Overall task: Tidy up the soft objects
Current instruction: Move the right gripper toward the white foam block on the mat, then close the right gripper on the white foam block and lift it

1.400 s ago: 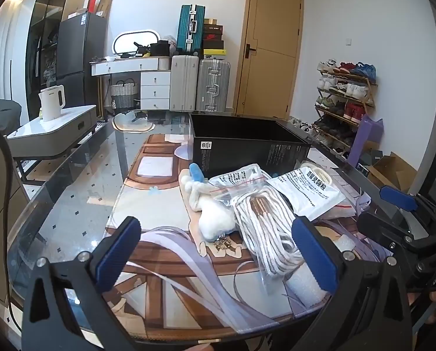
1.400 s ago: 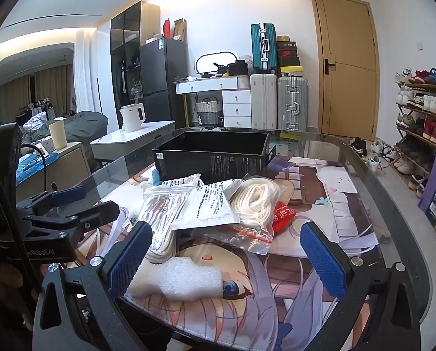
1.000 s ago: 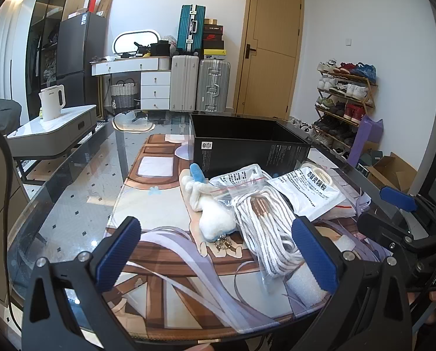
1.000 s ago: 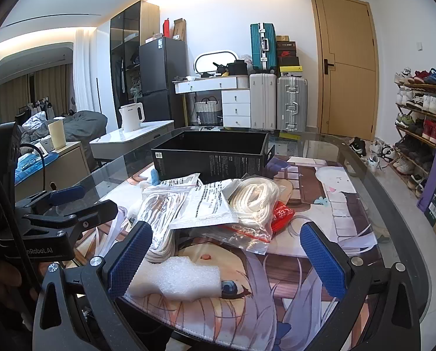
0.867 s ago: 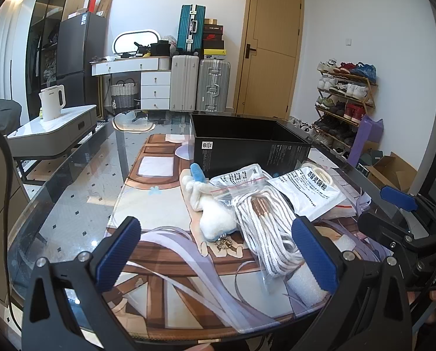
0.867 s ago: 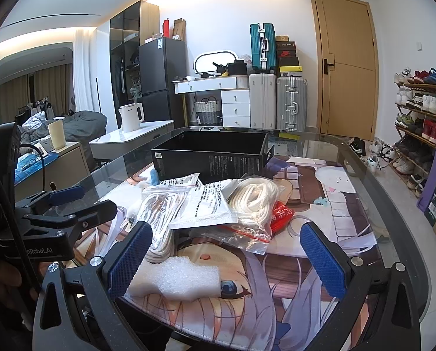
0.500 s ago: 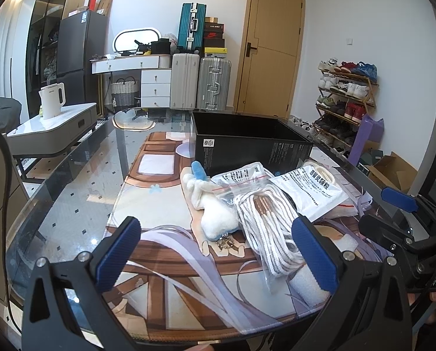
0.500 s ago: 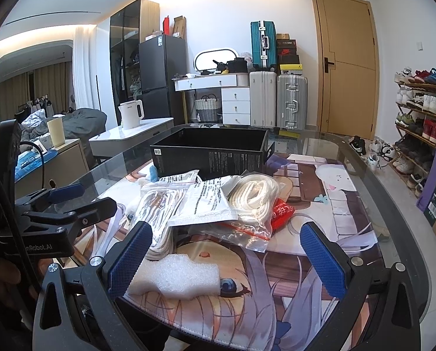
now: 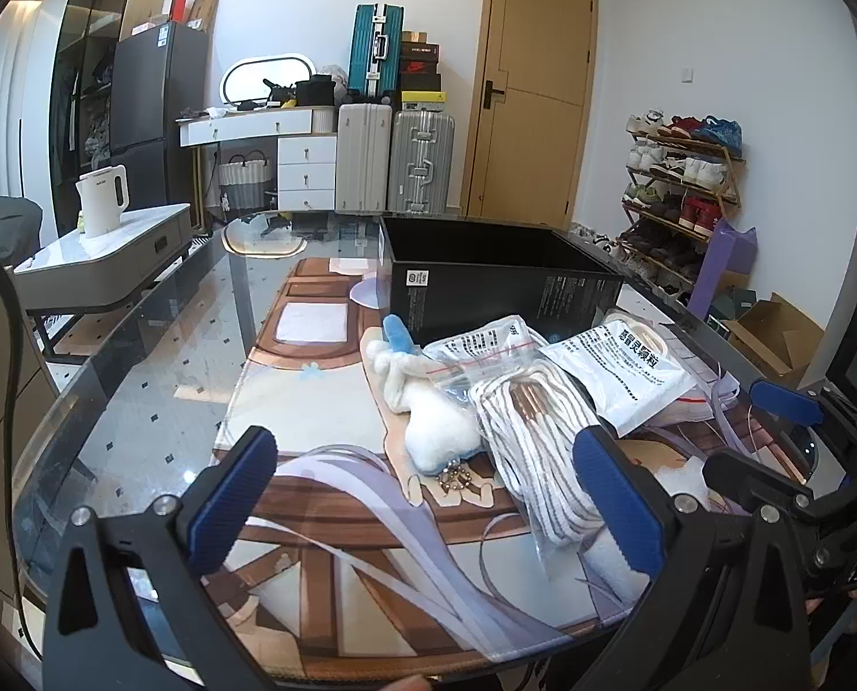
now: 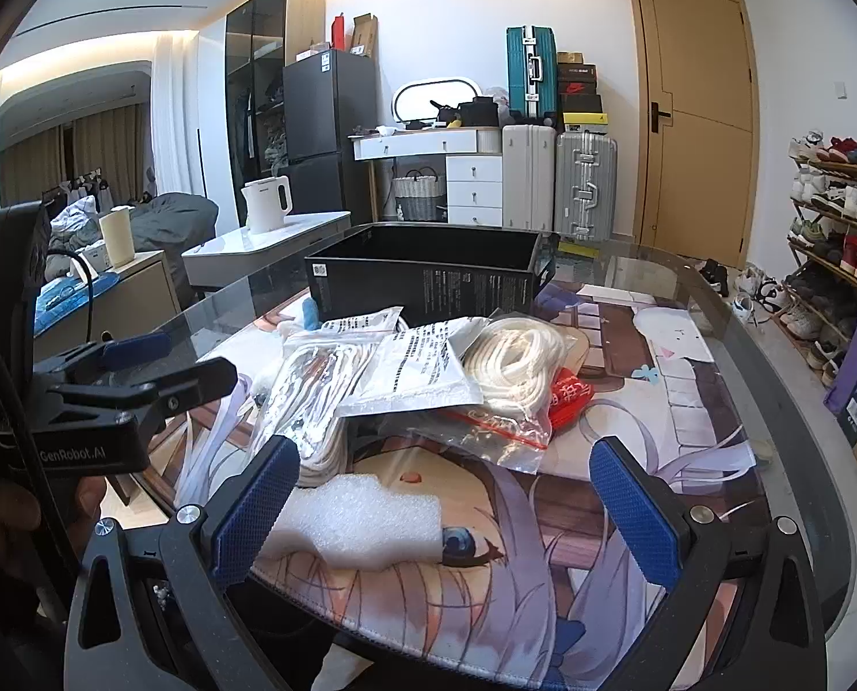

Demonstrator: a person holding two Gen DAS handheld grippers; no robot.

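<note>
Glass table (image 9: 140, 368) with printed anime desk mat (image 10: 629, 437) on top, soft items piled mid-mat. Open black box (image 9: 486, 282) stands upright at the far end of the mat just behind the pile, long side across both views. Bagged striped rope (image 9: 532, 437) long axis runs near-to-far in the left wrist view, near end just beside that gripper's right finger. White printed pouch (image 9: 629, 371) lies flat on top of the pile, tilted. Plush toy (image 9: 428, 403) lies lengthwise toward the box, blue tip (image 9: 396, 334) at the far end; the right wrist view shows only that blue tip (image 10: 310, 311).

Right wrist view alone shows the coil of white rope (image 10: 514, 360), a red packet (image 10: 569, 394) touching it, and the white foam block (image 10: 365, 512) flat at the near mat edge, long axis left-right, partly behind that gripper's left finger.

Left gripper (image 9: 422, 489) spread wide, empty, hovering at the near mat edge. Right gripper (image 10: 445, 501) also spread wide, empty. Each appears side-on in the other's view.
</note>
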